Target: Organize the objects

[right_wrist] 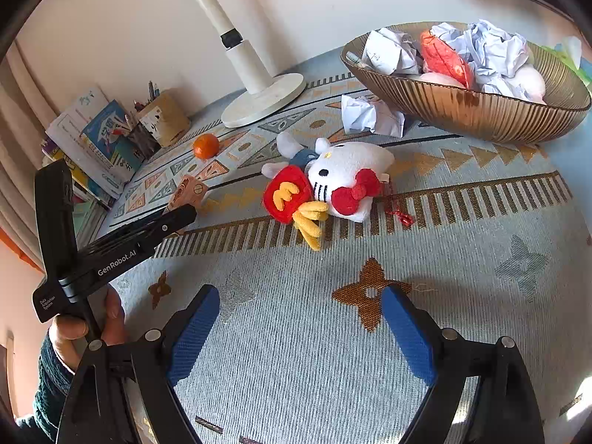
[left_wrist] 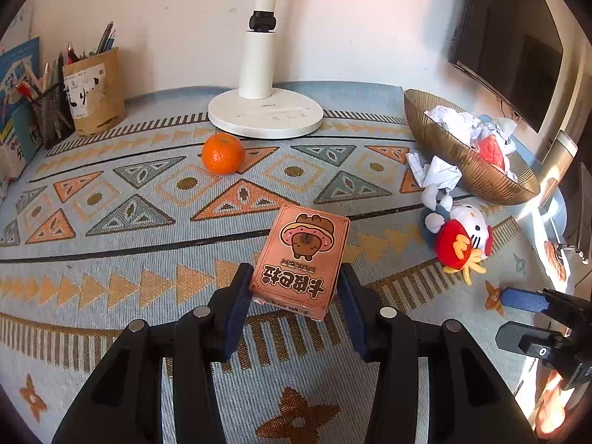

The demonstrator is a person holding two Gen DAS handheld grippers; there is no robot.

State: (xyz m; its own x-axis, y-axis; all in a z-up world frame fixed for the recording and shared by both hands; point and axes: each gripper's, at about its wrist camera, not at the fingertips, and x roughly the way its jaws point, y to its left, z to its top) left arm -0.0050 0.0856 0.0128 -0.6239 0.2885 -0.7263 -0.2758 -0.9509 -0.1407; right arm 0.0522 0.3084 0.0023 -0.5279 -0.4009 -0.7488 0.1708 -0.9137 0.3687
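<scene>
Left wrist view: the left claw [left_wrist: 292, 298] is clenched on the card box [left_wrist: 301, 259], held above the patterned tabletop [left_wrist: 129, 296]; judged step is carrying it to a place. Open cloth lies ahead up to the orange [left_wrist: 223, 153] and lamp [left_wrist: 264, 114]. Right wrist view: the right claw [right_wrist: 299, 329] is released, holding nothing, with the plush [right_wrist: 329, 185] and bowl [right_wrist: 481, 111] ahead.

My left gripper [left_wrist: 292, 296]: black jointed linkage arms, round silver pivot screws, dark navy textured pads. My right gripper [right_wrist: 299, 329]: same black frame, brighter blue ribbed pads [right_wrist: 192, 336]. White "GenRobot.AI" lettering marks the left unit's black body. My left hand [right_wrist: 88, 327]: bare skin, dark teal knit sleeve.
</scene>
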